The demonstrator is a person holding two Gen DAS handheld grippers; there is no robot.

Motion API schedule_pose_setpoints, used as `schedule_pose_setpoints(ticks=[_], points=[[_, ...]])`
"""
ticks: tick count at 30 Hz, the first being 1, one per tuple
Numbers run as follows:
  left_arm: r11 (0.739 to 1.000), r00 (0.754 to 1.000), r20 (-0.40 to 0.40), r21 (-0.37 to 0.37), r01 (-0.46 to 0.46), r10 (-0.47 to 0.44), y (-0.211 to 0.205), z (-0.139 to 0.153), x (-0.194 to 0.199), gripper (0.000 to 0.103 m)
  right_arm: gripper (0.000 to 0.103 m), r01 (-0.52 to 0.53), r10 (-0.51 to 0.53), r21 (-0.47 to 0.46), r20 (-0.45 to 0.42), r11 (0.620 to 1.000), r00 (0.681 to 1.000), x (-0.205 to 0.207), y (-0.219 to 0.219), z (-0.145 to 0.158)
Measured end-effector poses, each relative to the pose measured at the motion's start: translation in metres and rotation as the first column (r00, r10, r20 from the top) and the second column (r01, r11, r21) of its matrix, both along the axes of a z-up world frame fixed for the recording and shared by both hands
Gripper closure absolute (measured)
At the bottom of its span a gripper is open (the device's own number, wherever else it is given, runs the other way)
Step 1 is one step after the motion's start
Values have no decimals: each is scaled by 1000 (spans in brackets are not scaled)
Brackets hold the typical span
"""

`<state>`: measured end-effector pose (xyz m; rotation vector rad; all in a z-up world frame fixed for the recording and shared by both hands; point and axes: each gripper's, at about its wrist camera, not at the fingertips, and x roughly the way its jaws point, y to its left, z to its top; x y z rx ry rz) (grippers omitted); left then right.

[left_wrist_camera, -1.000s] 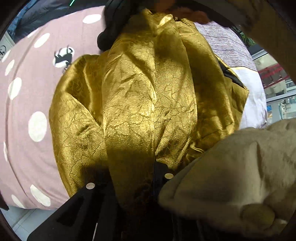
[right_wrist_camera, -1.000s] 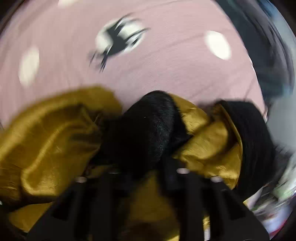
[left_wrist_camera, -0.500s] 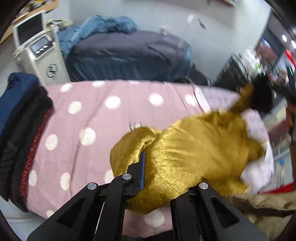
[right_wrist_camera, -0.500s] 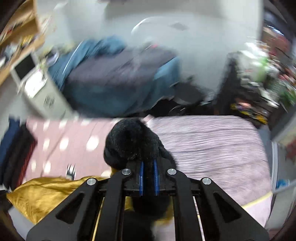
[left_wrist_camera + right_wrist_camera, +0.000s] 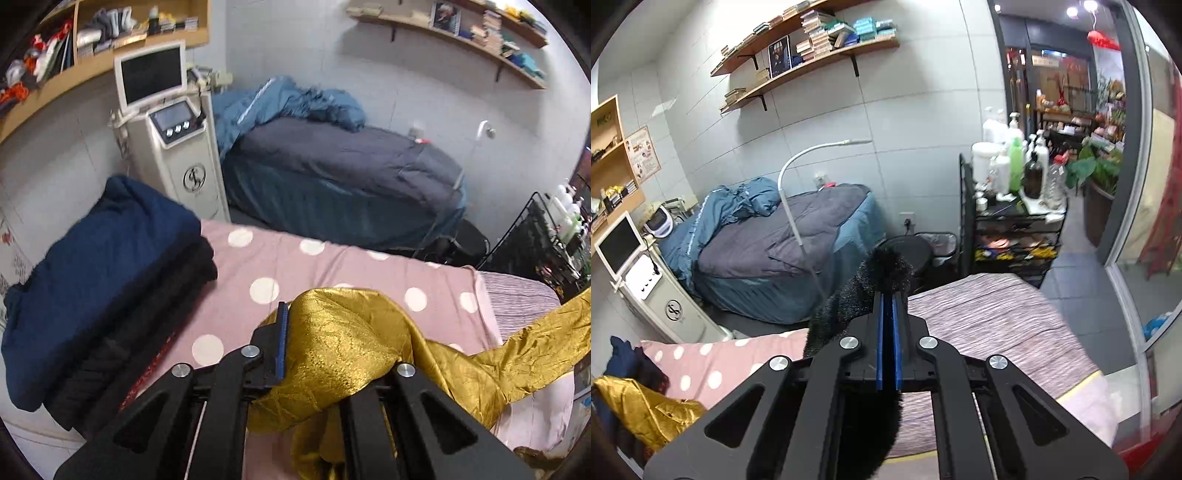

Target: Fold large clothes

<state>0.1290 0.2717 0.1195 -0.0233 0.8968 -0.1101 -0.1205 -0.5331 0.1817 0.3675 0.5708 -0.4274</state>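
Fabric is gripped at both ends right now. A thick bunch of the gold garment (image 5: 343, 347) is pinched in the left claw (image 5: 332, 354), jaws forced fairly wide by the wad, with the rest trailing off to the right above the pink polka-dot bed (image 5: 280, 266). The right claw (image 5: 887, 343) is clamped nearly closed on the black furry trim (image 5: 882, 273), blue pads almost touching; whether that fur is part of the same garment can't be told for sure, though it looks likely.

For the spread to be done well, the two claws should be pulled apart evenly until the cloth is taut, then lowered flat onto the bed. The stack of folded clothes (image 5: 99, 273) on the left should be kept clear of.
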Motion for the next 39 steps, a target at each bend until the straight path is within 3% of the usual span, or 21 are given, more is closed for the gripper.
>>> schedule_pose_setpoints(ticks=[2, 4, 6, 7, 8, 9, 11, 13, 14, 16, 18, 21, 24, 27, 29, 32, 34, 36, 38, 39], points=[[999, 995, -95, -43, -10, 6, 12, -32, 20, 90, 99, -10, 10, -19, -20, 1000, 1000, 20, 3, -15], [995, 974, -221, -69, -70, 53, 25, -71, 32, 78, 95, -22, 26, 87, -44, 996, 999, 39, -1, -42], [989, 954, -279, -64, -135, 112, 39, -103, 29, 47, 84, -13, 38, 162, -156, 987, 987, 61, -1, -79], [983, 940, -298, -33, -183, 165, 48, -118, 22, 39, 62, 2, 28, 147, -199, 989, 980, 66, 2, -91], [972, 922, -319, -5, -234, 220, 61, -132, 13, 25, 30, 8, 20, 102, -272, 995, 962, 71, 11, -107], [964, 909, -329, 18, -265, 256, 71, -141, 6, 20, 24, 0, 17, 56, -313, 998, 950, 73, 19, -120], [932, 862, -357, 104, -346, 360, 100, -162, -16, 19, 23, -26, 26, 6, -365, 1000, 931, 67, 40, -144], [881, 801, -370, 157, -446, 471, 131, -173, -47, 20, 23, -85, 109, 74, -413, 994, 904, 60, 58, -177], [861, 785, -359, 147, -487, 505, 140, -173, -63, 20, 23, -111, 150, 114, -437, 987, 887, 58, 67, -190], [858, 793, -348, 69, -510, 499, 141, -169, -88, 20, 23, -146, 221, 191, -470, 971, 855, 56, 87, -216], [878, 816, -358, 26, -478, 454, 124, -170, -101, 19, 23, -188, 310, 287, -475, 939, 824, 58, 112, -240], [926, 862, -396, -68, -370, 316, 65, -183, -109, 15, 23, -228, 434, 443, -445, 867, 783, 69, 150, -271], [947, 880, -435, -154, -281, 190, 7, -202, -113, 12, 23, -273, 558, 574, -407, 772, 723, 85, 200, -298], [971, 872, -480, -146, -188, 97, -54, -230, -115, 12, 23, -305, 610, 592, -422, 746, 671, 91, 243, -312], [981, 868, -485, -92, -172, 107, -74, -247, -115, 12, 23, -320, 628, 601, -415, 733, 659, 90, 259, -317], [982, 834, -534, -40, -187, 137, -89, -276, -113, 12, 23, -322, 638, 603, -434, 730, 636, 88, 274, -323], [976, 824, -536, 0, -216, 182, -87, -287, -110, 23, 23, -318, 641, 607, -438, 728, 630, 82, 276, -326], [970, 816, -542, -6, -241, 200, -81, -290, -108, 57, 23, -310, 638, 607, -450, 732, 625, 77, 275, -331], [967, 822, -529, -8, -256, 213, -71, -283, -106, 80, 23, -290, 622, 604, -461, 742, 632, 71, 266, -333], [964, 833, -504, -3, -266, 228, -62, -273, -106, 86, 23, -280, 614, 602, -468, 748, 636, 68, 264, -334]])
